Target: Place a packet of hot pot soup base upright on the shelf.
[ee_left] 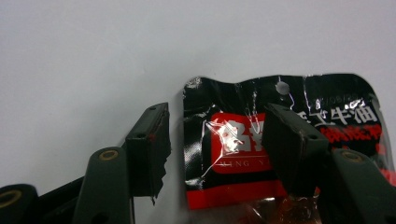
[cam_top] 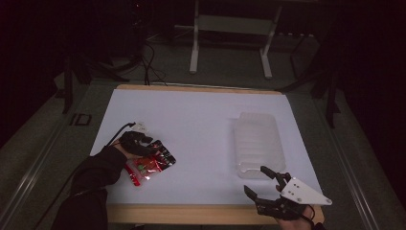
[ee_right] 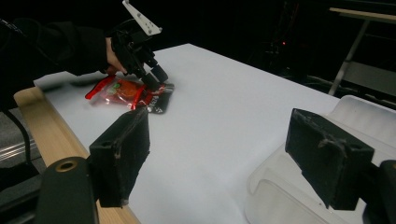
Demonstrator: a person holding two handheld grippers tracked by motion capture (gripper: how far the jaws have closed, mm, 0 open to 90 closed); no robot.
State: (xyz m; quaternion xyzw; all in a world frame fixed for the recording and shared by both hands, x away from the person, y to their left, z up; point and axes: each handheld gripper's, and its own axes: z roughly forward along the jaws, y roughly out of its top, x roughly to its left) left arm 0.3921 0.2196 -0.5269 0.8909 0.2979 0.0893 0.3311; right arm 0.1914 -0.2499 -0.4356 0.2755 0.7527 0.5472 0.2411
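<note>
A red and black snack packet (cam_top: 152, 165) lies flat on the white table top (cam_top: 201, 120) at the front left. My left gripper (cam_top: 143, 143) is down over its upper end. In the left gripper view the packet (ee_left: 233, 140) sits between the jaws of the left gripper (ee_left: 215, 112). The left pad stands just clear of the packet's edge and the right one lies over its printed face, so the jaws are open. The right gripper (cam_top: 256, 182) hovers open at the front right with nothing between its pads (ee_right: 121, 158).
A clear plastic tray (cam_top: 258, 139) rests on the right half of the table, just beyond the right gripper, and its rim (ee_right: 289, 186) lies under the right jaw. A wooden strip (cam_top: 191, 213) edges the table's front. A white metal stand (cam_top: 230, 24) is behind the table.
</note>
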